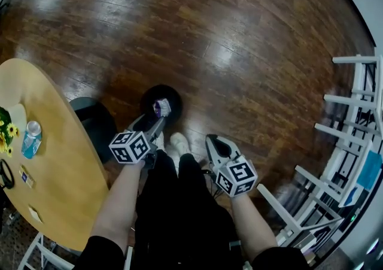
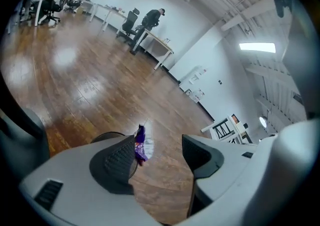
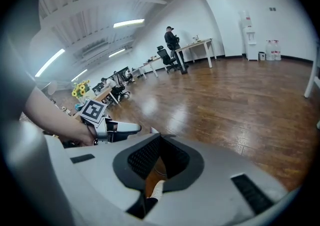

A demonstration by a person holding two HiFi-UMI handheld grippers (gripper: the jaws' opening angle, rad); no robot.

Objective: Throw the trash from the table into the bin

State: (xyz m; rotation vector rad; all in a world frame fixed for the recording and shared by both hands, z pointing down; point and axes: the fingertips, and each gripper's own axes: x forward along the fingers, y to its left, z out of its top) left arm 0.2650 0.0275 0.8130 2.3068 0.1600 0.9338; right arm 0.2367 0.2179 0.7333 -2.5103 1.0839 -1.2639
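A small round black bin [image 1: 157, 94] stands on the wooden floor just in front of my feet. A crumpled purple wrapper [image 1: 161, 107] shows right over its opening, at the tip of my left gripper [image 1: 157, 119]. In the left gripper view the jaws of this gripper [image 2: 160, 145] stand wide apart. The wrapper [image 2: 140, 144] hangs loose beside the left pad [image 2: 117, 159], with the bin's rim [image 2: 106, 135] below it. My right gripper [image 1: 211, 140] hangs lower right of the bin, over the floor. Its jaws [image 3: 159, 142] are shut with nothing in them.
A round wooden table [image 1: 60, 161] lies to my left with a plastic bottle [image 1: 31, 138], sunflowers [image 1: 6, 134] and small items on it. A dark seat [image 1: 96, 120] sits between table and bin. White chair frames [image 1: 353, 113] line the right side.
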